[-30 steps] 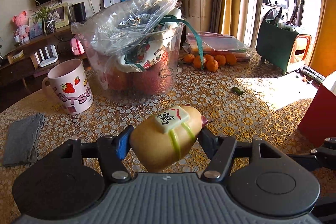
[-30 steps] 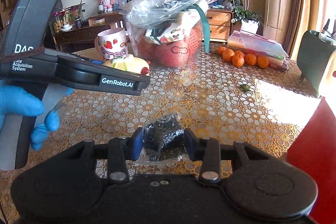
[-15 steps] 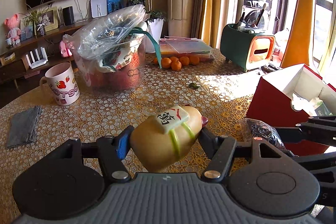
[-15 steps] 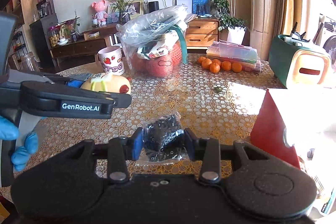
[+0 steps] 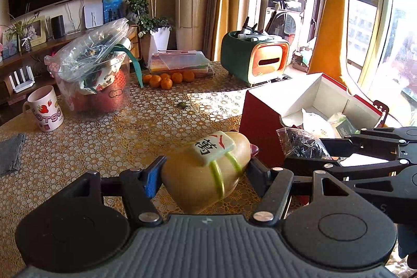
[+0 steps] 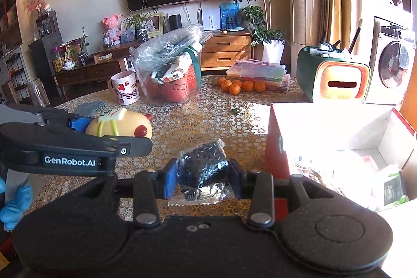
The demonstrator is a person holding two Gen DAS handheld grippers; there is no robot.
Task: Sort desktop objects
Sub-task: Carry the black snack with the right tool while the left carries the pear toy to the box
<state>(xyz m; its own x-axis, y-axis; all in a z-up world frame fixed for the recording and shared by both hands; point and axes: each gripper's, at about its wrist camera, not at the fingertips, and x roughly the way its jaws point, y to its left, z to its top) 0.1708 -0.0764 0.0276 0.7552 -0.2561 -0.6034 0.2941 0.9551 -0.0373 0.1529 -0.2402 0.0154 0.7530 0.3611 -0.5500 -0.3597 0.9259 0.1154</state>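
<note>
My left gripper (image 5: 204, 171) is shut on a yellow plush toy (image 5: 206, 168) with a mahjong tile on its back, held above the table. It also shows in the right wrist view (image 6: 120, 125), at the left. My right gripper (image 6: 202, 173) is shut on a small clear bag of black bits (image 6: 203, 168). That bag also shows in the left wrist view (image 5: 302, 145), just over the near corner of the open red box (image 5: 260, 121). The red box (image 6: 273, 142) holds several packets and lies right of both grippers.
On the patterned table (image 5: 104, 142) stand a pink mug (image 5: 45, 108), a clear tub with a plastic bag (image 5: 96, 80), several oranges (image 5: 166, 78), a flat plastic case (image 5: 179, 61) and a green tissue holder (image 5: 255, 61). A grey cloth (image 5: 10, 153) lies at the left.
Both grippers have swung right and risen with their loads. The red box has come into view beside them, and the bag now hangs at its near corner.
</note>
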